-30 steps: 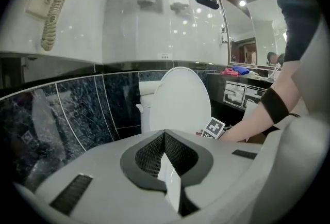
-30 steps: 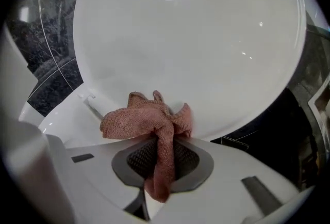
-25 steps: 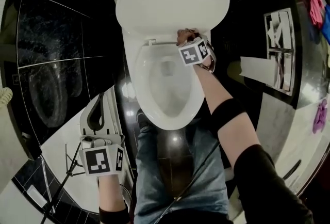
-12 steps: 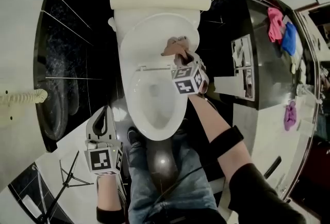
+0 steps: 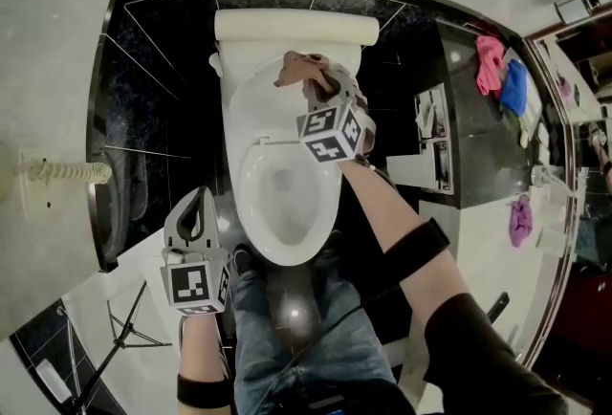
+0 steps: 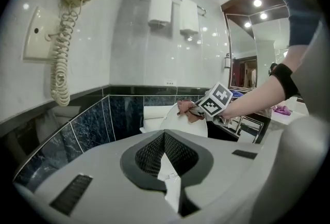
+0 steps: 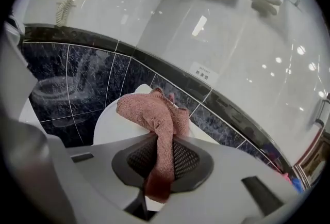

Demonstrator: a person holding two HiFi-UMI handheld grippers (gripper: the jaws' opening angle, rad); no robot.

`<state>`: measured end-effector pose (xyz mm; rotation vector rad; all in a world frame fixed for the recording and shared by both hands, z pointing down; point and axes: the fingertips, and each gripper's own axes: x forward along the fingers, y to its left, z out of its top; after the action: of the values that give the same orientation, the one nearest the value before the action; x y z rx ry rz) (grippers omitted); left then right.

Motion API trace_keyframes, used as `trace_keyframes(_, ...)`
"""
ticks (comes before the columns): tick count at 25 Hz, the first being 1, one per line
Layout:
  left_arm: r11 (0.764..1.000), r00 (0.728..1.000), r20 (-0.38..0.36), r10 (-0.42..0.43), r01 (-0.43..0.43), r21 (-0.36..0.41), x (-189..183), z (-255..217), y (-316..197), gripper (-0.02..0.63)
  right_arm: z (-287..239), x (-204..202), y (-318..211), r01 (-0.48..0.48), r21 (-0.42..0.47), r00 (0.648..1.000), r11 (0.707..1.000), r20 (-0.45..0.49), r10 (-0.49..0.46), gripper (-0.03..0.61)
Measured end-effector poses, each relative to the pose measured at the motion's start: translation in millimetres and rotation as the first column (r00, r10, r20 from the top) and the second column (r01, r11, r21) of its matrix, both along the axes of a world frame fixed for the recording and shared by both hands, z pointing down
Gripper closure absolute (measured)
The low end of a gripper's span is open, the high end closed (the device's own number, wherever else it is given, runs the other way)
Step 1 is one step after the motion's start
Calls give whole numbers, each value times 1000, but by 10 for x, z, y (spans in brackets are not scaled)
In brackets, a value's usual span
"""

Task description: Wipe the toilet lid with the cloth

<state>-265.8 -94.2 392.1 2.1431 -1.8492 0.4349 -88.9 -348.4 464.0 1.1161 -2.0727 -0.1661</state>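
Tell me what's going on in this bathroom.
A person stands over a toilet with a hand-held gripper in each hand. The right hand-held gripper is shut on a pink cloth and holds it against the top of the raised lid. The left hand-held gripper is shut and empty, held off to the side of the bowl.

Figure: colours around the toilet.
Dusty-pink cloth (image 5: pixel 304 71); white toilet lid (image 5: pixel 258 102); black marbled wall tiles (image 5: pixel 158 88), pale grout lines, at nine o'clock; blue jeans (image 5: pixel 258 327) at six.
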Motion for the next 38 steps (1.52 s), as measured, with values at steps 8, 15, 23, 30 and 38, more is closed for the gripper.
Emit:
trace_keyframes(8, 999, 999, 9, -53, 53, -7, -263, 82, 160, 614, 196, -590, 8, 104, 23, 992, 994, -68, -102, 503)
trace_keyframes(15, 996, 996, 12, -88, 88, -16, -449, 217, 260, 614, 607, -1120, 230, 186, -14, 977, 982, -107, -186, 505)
trace_keyframes(23, 992, 992, 27, -122, 122, -19, -695, 447, 334, 614, 1282, -1521, 459, 297, -45, 937, 954, -177, -301, 505)
trace_keyframes(30, 989, 989, 35, -142, 143, -33, -794, 897, 360, 614, 2078, -1705, 689, 359, -90, 909, 929, -190, -370, 505)
trace_keyframes(38, 984, 989, 47, -142, 146, -98, -659, 1441, 499, 614, 3111, -1427, 902, 377, -234, 864, 896, -259, -431, 505)
